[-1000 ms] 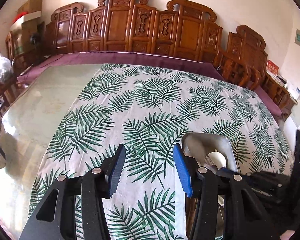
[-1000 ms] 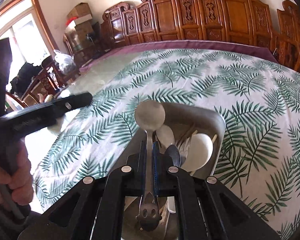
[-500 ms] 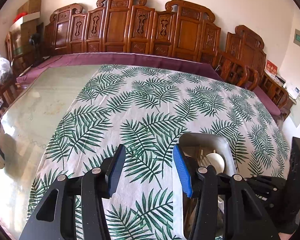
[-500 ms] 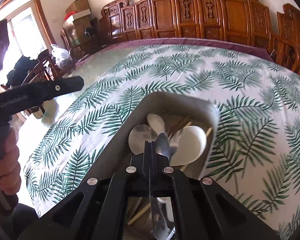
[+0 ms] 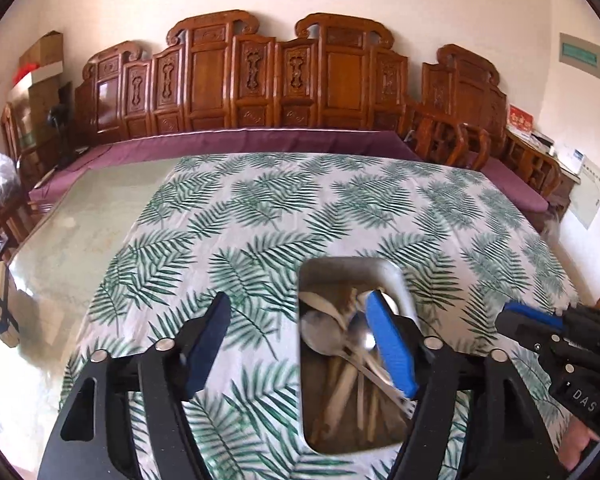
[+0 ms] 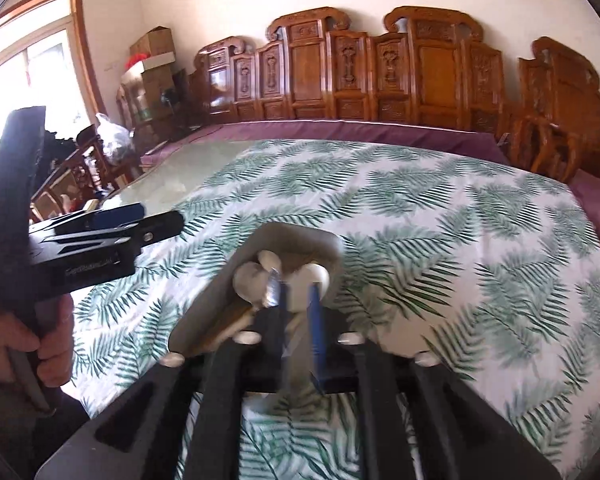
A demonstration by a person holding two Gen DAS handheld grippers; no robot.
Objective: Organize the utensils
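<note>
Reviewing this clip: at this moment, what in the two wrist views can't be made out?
- Tray contents, left wrist view: the left gripper's blue finger covers part of the utensils; no full count.
- Tray, right wrist view: motion blur, and the right gripper hides its near end.
- Right gripper, left wrist view: cut off by the right edge.
- Chopsticks versus handles: too blurred to separate in either view.

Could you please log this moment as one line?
left tongs: open, empty | right tongs: just opening, nothing gripped | spoons: in tray | tablecloth: otherwise bare
</note>
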